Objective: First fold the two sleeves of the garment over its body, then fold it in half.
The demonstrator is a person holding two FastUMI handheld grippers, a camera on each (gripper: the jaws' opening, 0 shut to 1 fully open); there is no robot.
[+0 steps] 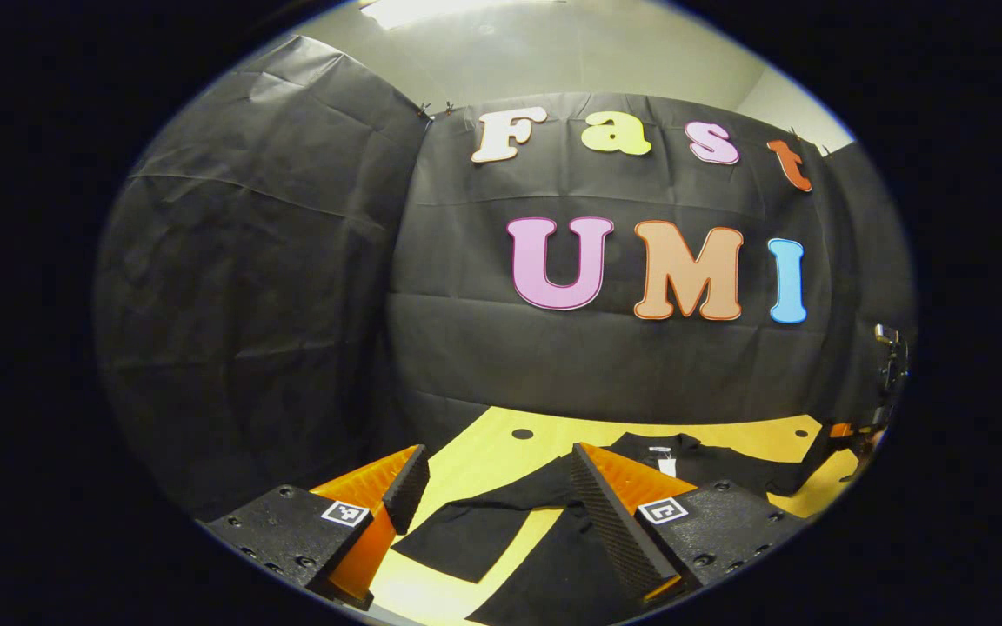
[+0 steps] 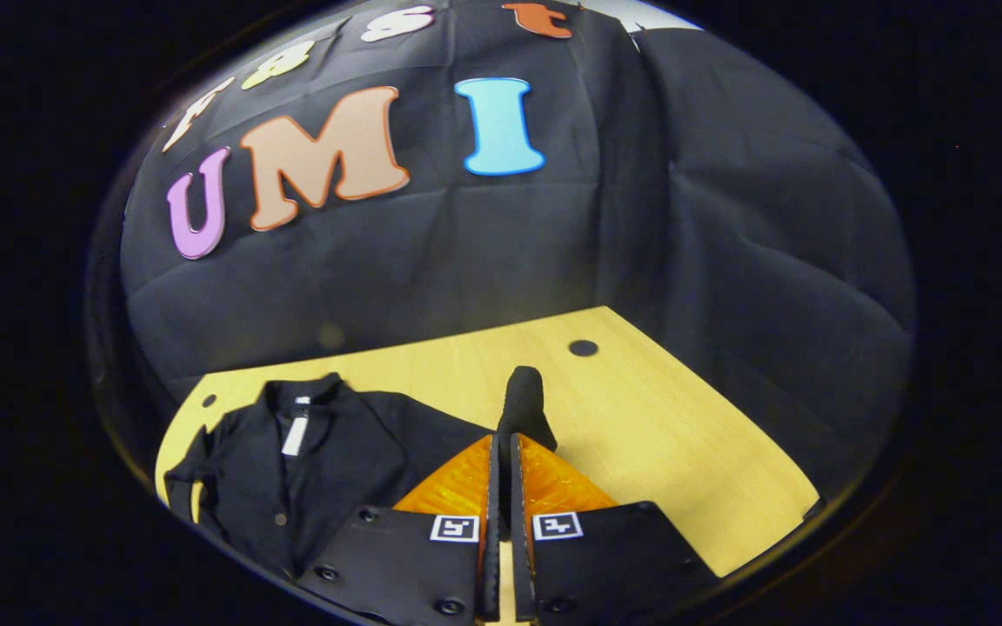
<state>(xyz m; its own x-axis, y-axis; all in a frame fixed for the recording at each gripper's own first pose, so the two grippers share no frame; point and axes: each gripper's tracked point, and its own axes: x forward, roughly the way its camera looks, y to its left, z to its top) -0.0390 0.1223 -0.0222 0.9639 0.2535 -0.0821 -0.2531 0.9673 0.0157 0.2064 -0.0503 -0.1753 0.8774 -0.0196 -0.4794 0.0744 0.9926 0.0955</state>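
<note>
A black button-front garment [image 2: 327,461] lies spread on the yellow table [image 2: 657,435], its collar and white label [image 2: 294,435] toward the wall. My right gripper [image 2: 501,442] is shut on the garment's sleeve end [image 2: 523,400], which sticks up past the fingertips above the table. In the left gripper view the garment [image 1: 710,474] lies ahead and to the right. Its other sleeve [image 1: 466,535] lies flat on the table [image 1: 501,452]. My left gripper [image 1: 497,469] hovers open above that sleeve, one finger on each side, holding nothing.
Black cloth walls close in the table at the back and on both sides. Round holes [image 2: 584,348] [image 1: 522,433] mark the tabletop near the wall. A dark device [image 1: 888,356] shows at the far right edge. Bare wood [image 2: 684,469] lies right of the garment.
</note>
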